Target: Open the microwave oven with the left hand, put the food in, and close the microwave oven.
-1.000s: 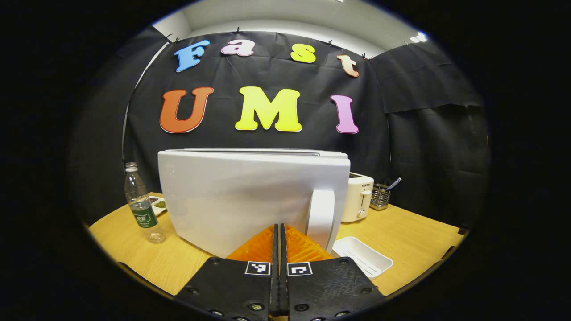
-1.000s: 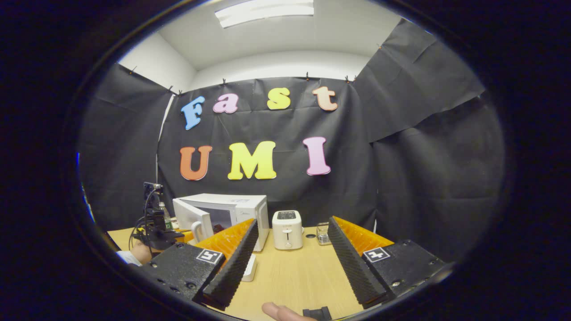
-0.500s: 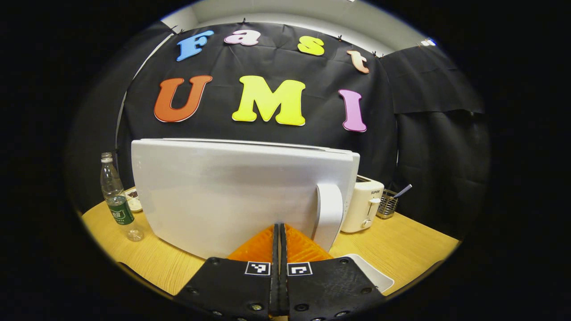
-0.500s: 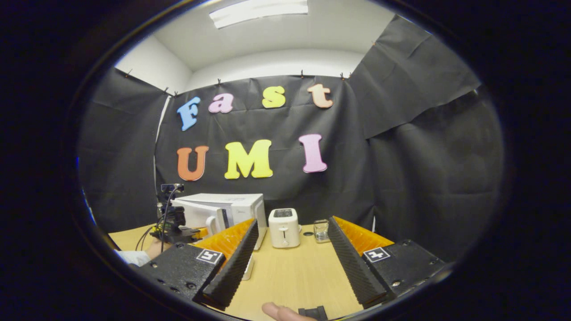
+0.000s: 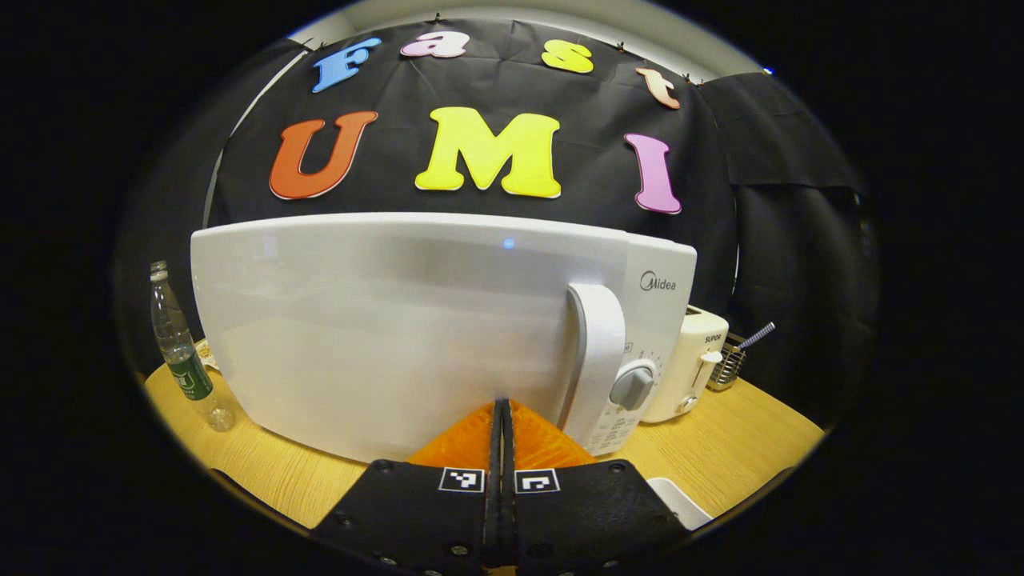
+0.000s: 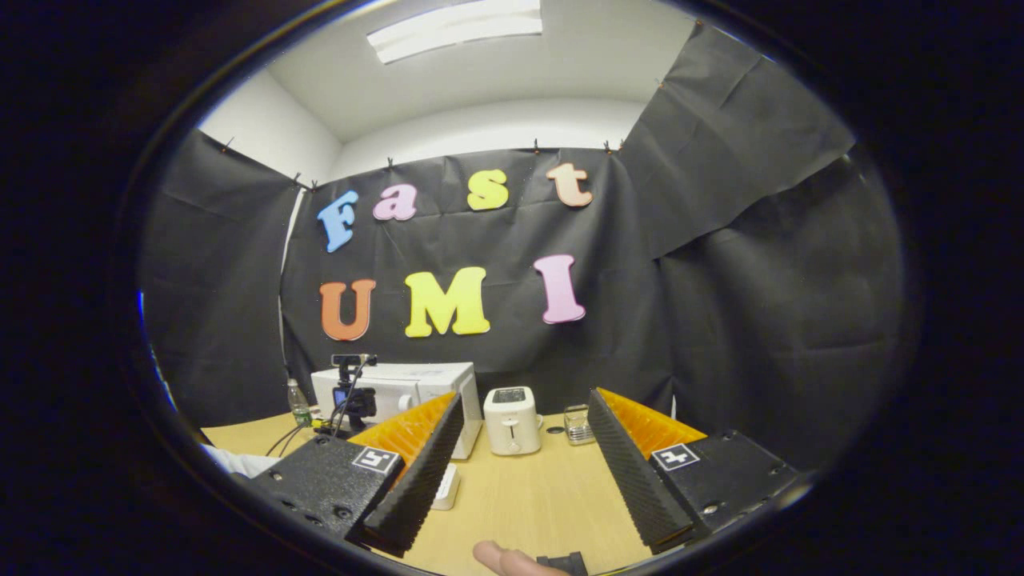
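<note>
While its two fingers lie pressed together with nothing between them, the left tool points straight at the microwave oven, its tips at the lower edge of the white door — whether they touch it cannot be told. The door stands flush with the body, and the door handle rises just right of the tips, with the round dial beyond that. A white tray peeks out on the counter near right. Farther off, a water bottle stands left of the oven and a toaster right of it.

The right tool is spread wide and empty above the counter, well apart from the oven — a fingertip shows at the near edge.
</note>
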